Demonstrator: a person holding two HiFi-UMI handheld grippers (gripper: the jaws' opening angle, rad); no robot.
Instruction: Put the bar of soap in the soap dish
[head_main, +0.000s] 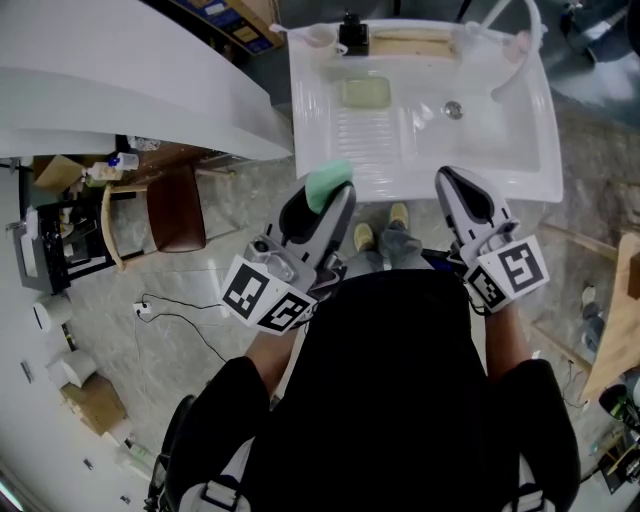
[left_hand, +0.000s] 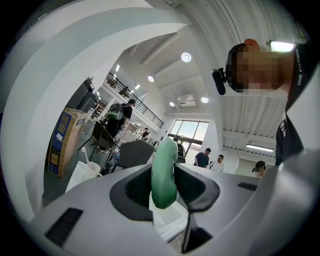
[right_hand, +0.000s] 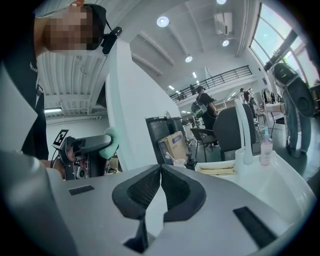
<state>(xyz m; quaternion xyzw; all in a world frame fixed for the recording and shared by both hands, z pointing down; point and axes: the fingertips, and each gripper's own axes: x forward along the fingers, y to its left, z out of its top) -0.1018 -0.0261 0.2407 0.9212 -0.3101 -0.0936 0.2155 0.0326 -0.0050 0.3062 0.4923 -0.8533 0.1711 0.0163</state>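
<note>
A: Step in hand?

B: Judged as the carry. Recorded the green bar of soap (head_main: 326, 184) pinched edge-on in the left gripper (head_main: 336, 200); pads pressed on both broad faces, jaws fairly wide round it; held in the air just short of the front rim of the white sink (head_main: 400, 188), not yet over the basin.

A: Right side?

B: Logged the right gripper (head_main: 447, 178) with jaws brought together, nothing between them; held beside the left, also at the front rim.

A: Located the soap dish?

B: Not with certainty. Noted a small pale vessel (head_main: 318, 37) at the back left corner of the sink as the likely one; too small to confirm. Also noted a pale yellow-green slab (head_main: 365, 92) lying on the ribbed washboard, a drain (head_main: 453, 110), and a faucet (head_main: 515, 45) at the right; took none of them for the dish.

A: Needed next?

B: Judged: reach forward across the basin toward the back left corner; turn the bar flat over the dish; lower to contact before parting the jaws. Flagged slip risk; soap smooth, with much of the bar standing proud of the pads.
</note>
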